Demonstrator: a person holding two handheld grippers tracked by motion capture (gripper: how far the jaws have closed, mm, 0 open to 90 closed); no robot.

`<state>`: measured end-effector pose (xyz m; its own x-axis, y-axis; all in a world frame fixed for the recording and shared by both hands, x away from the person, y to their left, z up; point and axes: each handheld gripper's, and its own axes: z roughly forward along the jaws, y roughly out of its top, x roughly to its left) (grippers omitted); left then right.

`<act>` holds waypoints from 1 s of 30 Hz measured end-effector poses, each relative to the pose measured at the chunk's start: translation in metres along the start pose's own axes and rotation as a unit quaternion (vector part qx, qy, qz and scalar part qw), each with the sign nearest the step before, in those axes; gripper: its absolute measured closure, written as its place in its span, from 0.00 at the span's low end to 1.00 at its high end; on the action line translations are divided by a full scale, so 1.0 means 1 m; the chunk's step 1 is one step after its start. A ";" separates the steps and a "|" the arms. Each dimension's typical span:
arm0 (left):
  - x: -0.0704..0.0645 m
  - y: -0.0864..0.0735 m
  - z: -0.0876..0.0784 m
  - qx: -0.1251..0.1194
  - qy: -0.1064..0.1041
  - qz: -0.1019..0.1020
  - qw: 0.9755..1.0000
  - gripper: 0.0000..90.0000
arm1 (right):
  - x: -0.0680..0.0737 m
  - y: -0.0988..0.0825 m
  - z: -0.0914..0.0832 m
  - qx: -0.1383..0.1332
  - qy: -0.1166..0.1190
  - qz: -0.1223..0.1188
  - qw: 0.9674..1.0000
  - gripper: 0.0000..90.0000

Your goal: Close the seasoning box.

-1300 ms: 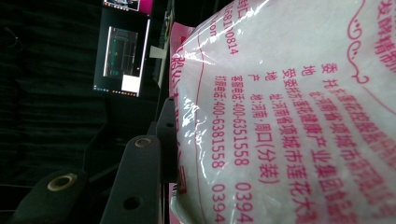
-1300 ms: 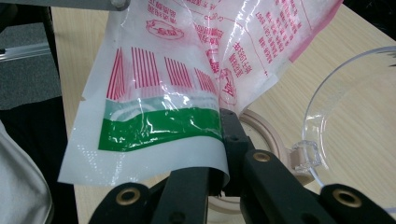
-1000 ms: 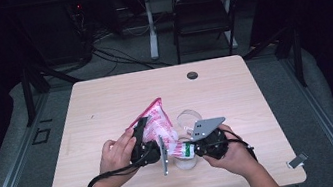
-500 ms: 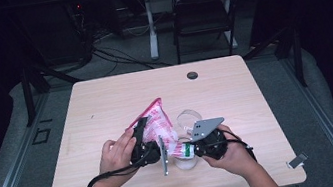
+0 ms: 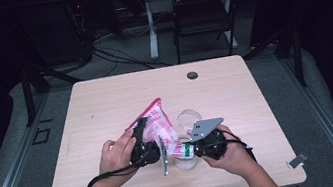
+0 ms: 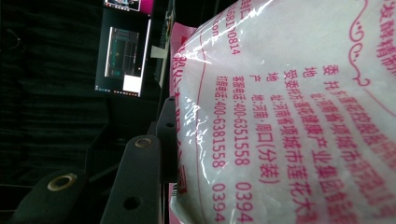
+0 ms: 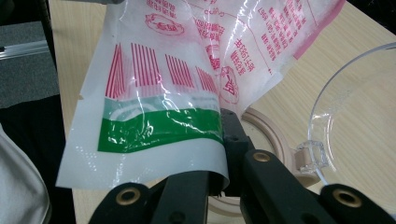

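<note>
Right gripper (image 5: 189,149): jaws clamped on the green edge of the bag (image 5: 156,123), near table (image 5: 104,98) edge. Left gripper (image 5: 147,139): jaws partway apart, pressed on the bag's body. Beyond: clear lid (image 5: 188,118) and jar (image 7: 280,144) on the table.

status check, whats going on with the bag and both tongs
Left tongs clamped on the pink-and-white bag, right tongs shut on its green-striped edge. Bag held up over a clear container and its tan lid. Nothing in the way.
</note>
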<state>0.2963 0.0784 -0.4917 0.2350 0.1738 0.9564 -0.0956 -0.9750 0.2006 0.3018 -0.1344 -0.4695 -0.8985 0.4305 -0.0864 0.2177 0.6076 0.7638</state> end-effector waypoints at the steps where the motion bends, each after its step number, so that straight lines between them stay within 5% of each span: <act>1: 0.000 0.000 0.000 0.000 0.001 0.000 1.000 0.71 | 0.000 0.000 0.000 0.000 0.001 -0.001 1.000 1.00; 30: 0.001 0.000 0.000 -0.005 0.005 0.001 1.000 0.71 | 0.000 0.000 0.000 0.001 0.003 -0.002 1.000 1.00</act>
<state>0.2967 0.0783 -0.4910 0.2254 0.1728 0.9588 -0.1051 -0.9741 0.2003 0.3020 -0.1344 -0.4696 -0.9012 0.4248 -0.0859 0.2152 0.6105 0.7622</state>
